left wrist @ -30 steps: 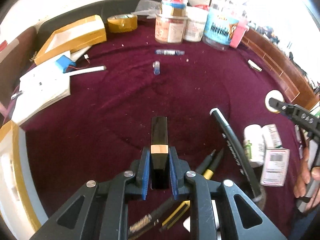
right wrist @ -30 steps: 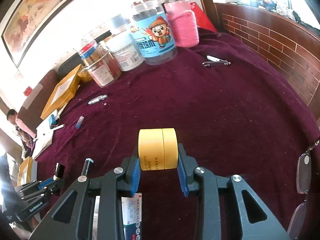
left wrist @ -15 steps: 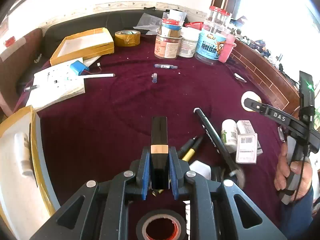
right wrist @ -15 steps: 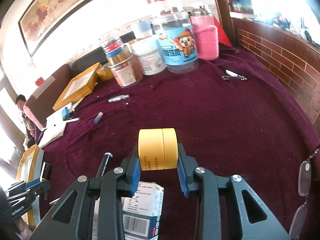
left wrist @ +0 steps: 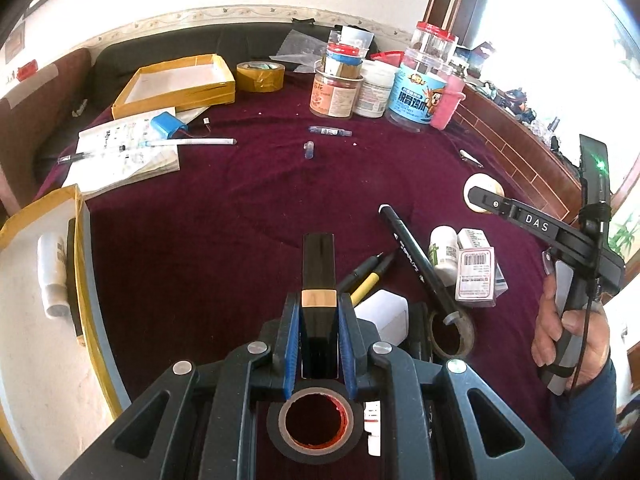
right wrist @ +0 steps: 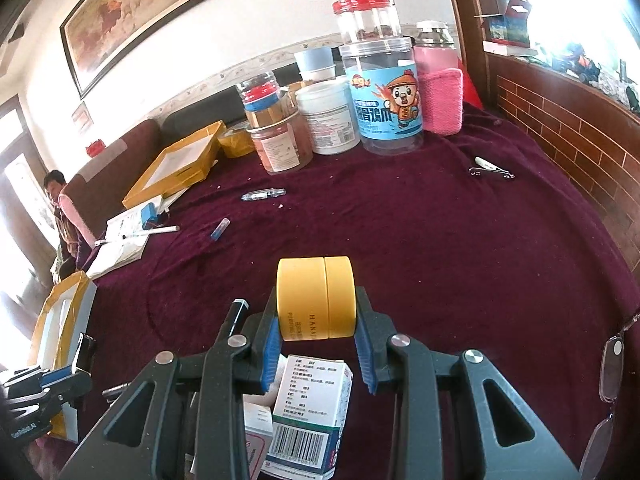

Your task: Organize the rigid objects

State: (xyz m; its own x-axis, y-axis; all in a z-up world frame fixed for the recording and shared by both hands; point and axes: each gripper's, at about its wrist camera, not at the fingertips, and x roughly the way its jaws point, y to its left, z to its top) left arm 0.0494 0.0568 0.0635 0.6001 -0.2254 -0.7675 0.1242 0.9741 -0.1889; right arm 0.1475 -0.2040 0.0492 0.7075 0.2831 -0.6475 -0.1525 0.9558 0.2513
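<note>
1. Our left fingers point(left wrist: 336, 340) are clamped on a black case point(left wrist: 319, 276) with a gold band, a slim rigid block that sticks straight out ahead, held clear above the surface point(left wrist: 240, 216).
2. Our right fingers point(right wrist: 362, 344) are clamped on a yellow jar point(right wrist: 316, 298), gripped on its side by lid and base; it is a squat cylinder with small print on the body.
3. We judge that both hands are in the carrying step: each item is lifted and neither is set down yet.
4. Just under the left gripper point(left wrist: 319, 344) lie a roll of black tape point(left wrist: 316, 426), a white box point(left wrist: 384, 314), pens point(left wrist: 366, 276), a clear tape ring point(left wrist: 452, 334) and a long black marker point(left wrist: 416, 260).
5. Under the right gripper point(right wrist: 316, 344) sit small cardboard boxes point(right wrist: 308, 412); glasses point(right wrist: 608, 384) lie near the surface's right edge.
6. Off to the left, a yellow-edged tray point(left wrist: 82, 280) holds a white tube point(left wrist: 52, 274). It looks like the likely drop place, though we cannot be sure.
7. The next move calls for swinging each item over its chosen spot, lowering until it rests, then opening the fingers; the jar may roll if laid on its side.
8. Further out stand jars point(right wrist: 380, 92) and another tray point(left wrist: 176, 86), well apart.
</note>
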